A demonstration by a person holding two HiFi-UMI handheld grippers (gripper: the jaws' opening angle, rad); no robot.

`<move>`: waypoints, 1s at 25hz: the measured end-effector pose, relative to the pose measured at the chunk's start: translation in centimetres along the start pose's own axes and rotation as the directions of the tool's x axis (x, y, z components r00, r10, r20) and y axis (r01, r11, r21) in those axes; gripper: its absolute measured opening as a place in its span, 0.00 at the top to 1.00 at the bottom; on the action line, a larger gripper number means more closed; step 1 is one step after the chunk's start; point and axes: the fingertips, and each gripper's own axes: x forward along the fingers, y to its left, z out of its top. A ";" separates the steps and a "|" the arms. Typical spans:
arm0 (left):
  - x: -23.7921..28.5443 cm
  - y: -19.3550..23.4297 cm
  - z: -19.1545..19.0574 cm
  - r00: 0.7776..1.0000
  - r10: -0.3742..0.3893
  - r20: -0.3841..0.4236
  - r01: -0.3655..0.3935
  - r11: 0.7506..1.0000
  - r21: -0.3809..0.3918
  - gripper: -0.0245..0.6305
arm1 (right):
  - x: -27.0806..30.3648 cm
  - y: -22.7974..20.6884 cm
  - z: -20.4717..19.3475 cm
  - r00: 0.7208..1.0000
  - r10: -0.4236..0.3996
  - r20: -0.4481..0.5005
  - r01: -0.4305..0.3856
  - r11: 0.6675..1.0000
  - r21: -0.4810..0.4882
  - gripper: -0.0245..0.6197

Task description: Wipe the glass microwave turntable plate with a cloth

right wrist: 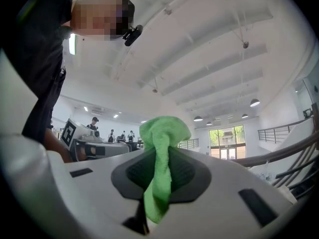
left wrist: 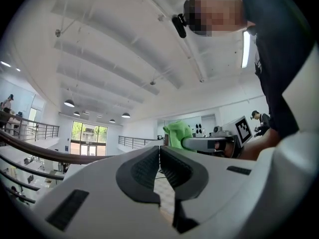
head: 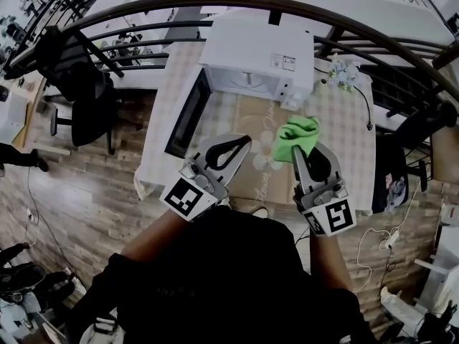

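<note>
Cloth (head: 297, 135), bunched and green, is clamped in your right gripper's (head: 297, 151) fingers. The left gripper (head: 246, 142) has its fingers pressed together on nothing. Both hang over the surface (head: 348, 131), short of the microwave (head: 258, 49) with its door (head: 188, 113) open. A faint round shape inside looks like the turntable plate (head: 247, 77). Lead with loose cloth so fabric, not fingers, meets the glass. Count: one cloth, one plate, one microwave, two grippers.

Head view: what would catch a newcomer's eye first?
The bright green cloth stands out most, pinched in the right gripper above the table. Beyond it on that table stands a white microwave with its door swung open. The left gripper is shut on nothing.
</note>
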 end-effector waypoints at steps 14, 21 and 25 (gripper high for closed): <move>-0.3 0.4 -0.7 0.999 0.031 -0.032 -0.031 1.000 0.002 0.93 | 0.6 0.7 -0.4 1.000 0.025 -0.014 -0.025 1.000 -0.010 0.89; -0.5 1.1 -0.9 0.999 0.035 -0.034 -0.035 0.999 -0.016 0.93 | 0.8 0.9 -1.2 0.999 0.015 -0.035 -0.015 1.000 0.002 0.89; -0.3 1.1 -1.1 0.999 0.033 -0.039 -0.033 0.999 -0.010 0.93 | 0.8 0.8 -1.5 0.999 0.009 -0.044 -0.009 1.000 0.005 0.89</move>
